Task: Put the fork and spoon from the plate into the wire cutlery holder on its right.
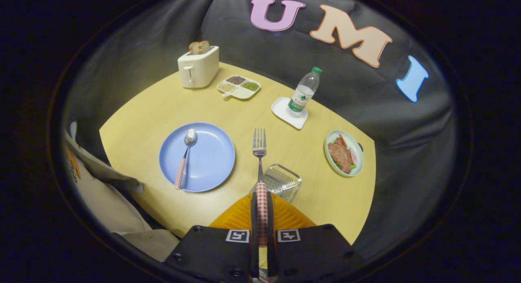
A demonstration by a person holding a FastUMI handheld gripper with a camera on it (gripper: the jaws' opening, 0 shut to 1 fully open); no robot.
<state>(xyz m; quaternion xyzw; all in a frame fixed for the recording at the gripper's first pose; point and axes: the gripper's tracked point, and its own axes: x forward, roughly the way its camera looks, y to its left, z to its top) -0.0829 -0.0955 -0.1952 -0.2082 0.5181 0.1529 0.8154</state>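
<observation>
My gripper [262, 197] is shut on the red-checked handle of the fork [259, 152], held high above the table with the tines pointing away from me. Below the fork, just right of its shaft, stands the wire cutlery holder [281, 182] on the yellow table. Left of the holder lies the blue plate [211, 161]. The spoon [185, 157] with a red-checked handle rests on the plate's left half, bowl pointing away.
At the table's far side stand a white toaster [198, 67] with bread and a divided dish of grains [239, 87]. A water bottle [303, 94] stands on a white coaster. A plate of food [344, 153] sits right of the holder. A person's sleeve [101, 189] is at the left.
</observation>
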